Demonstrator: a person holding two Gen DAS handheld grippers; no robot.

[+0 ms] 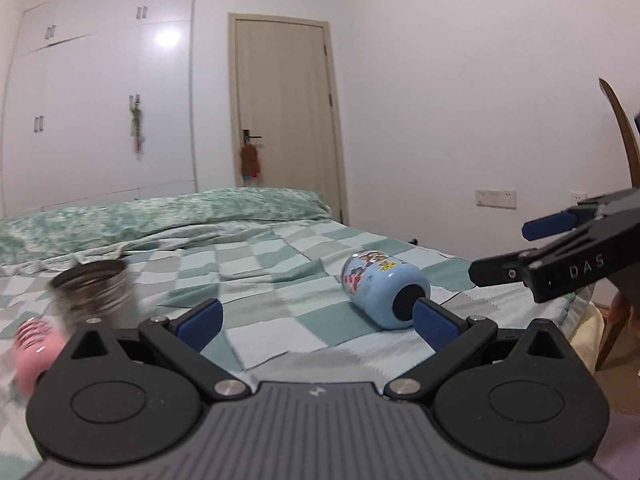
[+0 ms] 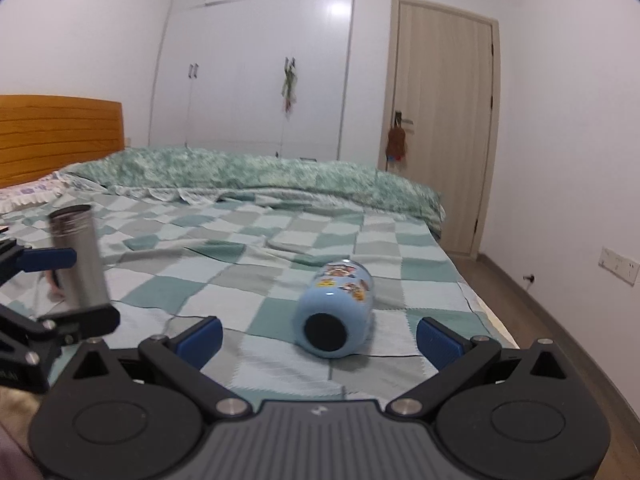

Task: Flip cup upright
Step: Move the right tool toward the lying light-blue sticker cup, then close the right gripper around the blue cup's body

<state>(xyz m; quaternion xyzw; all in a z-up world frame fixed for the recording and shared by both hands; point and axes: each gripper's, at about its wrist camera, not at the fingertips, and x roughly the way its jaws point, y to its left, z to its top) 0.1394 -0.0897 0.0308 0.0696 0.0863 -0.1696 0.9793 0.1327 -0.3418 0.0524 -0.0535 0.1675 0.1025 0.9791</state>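
A light blue cup (image 1: 382, 294) with cartoon stickers lies on its side on the checked bedspread, its dark base toward me; it also shows in the right wrist view (image 2: 336, 314). My left gripper (image 1: 318, 322) is open and empty, its right fingertip (image 1: 434, 322) close to the cup's base. My right gripper (image 2: 319, 334) is open and empty, with the cup lying just ahead between its fingers; it also shows in the left wrist view (image 1: 504, 248). The left gripper shows at the left edge of the right wrist view (image 2: 68, 292).
A steel cup (image 2: 78, 258) stands upright on the bed at left, also blurred in the left wrist view (image 1: 96, 294). A pink object (image 1: 34, 354) lies beside it. A green quilt (image 2: 256, 178) lies across the far bed. A wooden chair (image 1: 624, 152) stands at right.
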